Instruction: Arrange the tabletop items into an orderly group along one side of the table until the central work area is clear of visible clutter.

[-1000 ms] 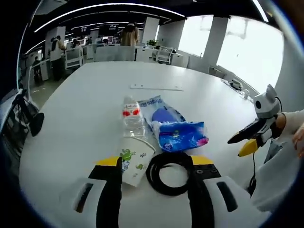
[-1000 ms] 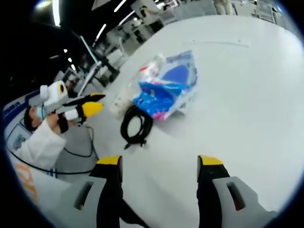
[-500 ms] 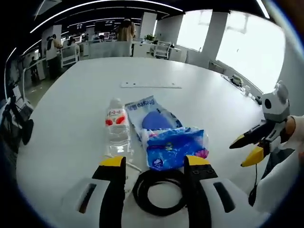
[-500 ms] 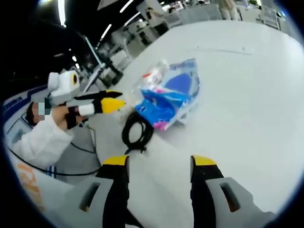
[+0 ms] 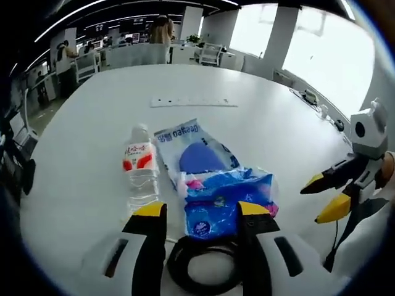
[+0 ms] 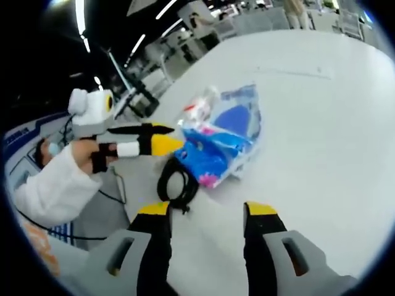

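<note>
Four items sit bunched together on your broad white worktop point(image 5: 265, 117), all within the left gripper view. The clear plastic water bottle with a red and white label point(image 5: 139, 169) lies on its side, cap pointing away from you. Just beside it, to the right in this view, lies a flat clear packet with blue print and a dark blue shape inside point(image 5: 196, 151). A crinkled bright blue plastic pack with pink spots point(image 5: 225, 198) overlaps that packet's near end. Nearest you, a coil of black cable point(image 5: 200, 268) lies flat, touching or just short of the blue pack.

Your left claw point(image 5: 199, 210) is spread wide and grips nothing; its two yellow-tipped black jaws frame the near edge of the blue pack, with the cable coil showing between them lower down. Whether the jaws touch anything cannot be told.

Your right claw point(image 6: 207, 209) is likewise parted and empty, hovering over bare worktop, apart from the pile. In the right gripper view the left claw comes in from the left, held in a hand with a white sleeve point(image 6: 52, 185), and its yellow tip partly hides the bottle and the near end of the blue pack.

Farther along the worktop, well apart from the group, a thin white strip point(image 5: 194, 102) lies flat. Beyond the worktop stand office desks and chairs point(image 5: 148, 55), with bright windows point(image 5: 321, 55) to the right.
</note>
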{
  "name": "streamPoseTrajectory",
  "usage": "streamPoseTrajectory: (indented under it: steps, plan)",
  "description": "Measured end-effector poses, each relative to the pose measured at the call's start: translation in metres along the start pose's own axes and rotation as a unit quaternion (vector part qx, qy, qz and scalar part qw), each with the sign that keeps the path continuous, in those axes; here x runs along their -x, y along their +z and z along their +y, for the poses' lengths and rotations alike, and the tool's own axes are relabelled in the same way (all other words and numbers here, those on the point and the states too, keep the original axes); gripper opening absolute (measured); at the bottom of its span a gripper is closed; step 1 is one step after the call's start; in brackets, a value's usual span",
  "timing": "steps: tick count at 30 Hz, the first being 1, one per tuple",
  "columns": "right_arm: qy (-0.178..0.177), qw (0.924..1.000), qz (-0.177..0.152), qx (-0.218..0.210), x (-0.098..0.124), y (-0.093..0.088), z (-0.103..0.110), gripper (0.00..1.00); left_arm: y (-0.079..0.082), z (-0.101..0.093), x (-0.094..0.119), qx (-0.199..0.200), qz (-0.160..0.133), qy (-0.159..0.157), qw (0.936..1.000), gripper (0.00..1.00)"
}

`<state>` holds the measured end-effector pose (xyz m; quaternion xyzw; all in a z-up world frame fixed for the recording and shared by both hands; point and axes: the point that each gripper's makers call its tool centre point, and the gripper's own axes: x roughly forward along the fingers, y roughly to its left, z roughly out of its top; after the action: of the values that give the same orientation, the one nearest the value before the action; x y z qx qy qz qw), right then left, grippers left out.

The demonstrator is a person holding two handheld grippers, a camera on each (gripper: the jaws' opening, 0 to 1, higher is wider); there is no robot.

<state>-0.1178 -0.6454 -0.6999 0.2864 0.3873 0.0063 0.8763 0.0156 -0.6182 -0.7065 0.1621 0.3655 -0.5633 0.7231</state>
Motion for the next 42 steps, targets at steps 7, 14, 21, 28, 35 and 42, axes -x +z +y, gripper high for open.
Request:
streamPoseTrajectory:
  steps: [7, 14, 21, 28, 35, 42]
  plan:
    - [-0.016, 0.9985, -0.027, -0.044, -0.019, 0.016, -0.005, 0.41, -0.010, 0.007, -0.011, -0.005, 0.018, 0.013, 0.9997, 0.42]
    - [-0.031, 0.9950, -0.020, -0.093, -0.033, 0.011, -0.013, 0.39, -0.016, 0.008, -0.014, 0.011, 0.026, 0.020, 0.9994, 0.38]
    - [-0.037, 0.9959, -0.006, -0.082, -0.047, 0.008, -0.017, 0.32, -0.025, 0.006, -0.022, 0.025, 0.040, 0.012, 0.9988, 0.29]
    - [-0.024, 0.9942, 0.000, -0.105, -0.051, 0.007, -0.020, 0.06, -0.028, 0.003, -0.020, 0.056, 0.036, 0.012, 0.9977, 0.21]
    - [-0.036, 0.9893, -0.026, -0.139, -0.043, 0.005, -0.035, 0.01, -0.028, 0.005, -0.011, 0.098, 0.005, 0.029, 0.9947, 0.01]
    - [-0.019, 0.9842, -0.066, -0.163, -0.021, 0.015, -0.045, 0.00, -0.027, -0.012, -0.003, 0.119, -0.021, 0.015, 0.9925, 0.00]
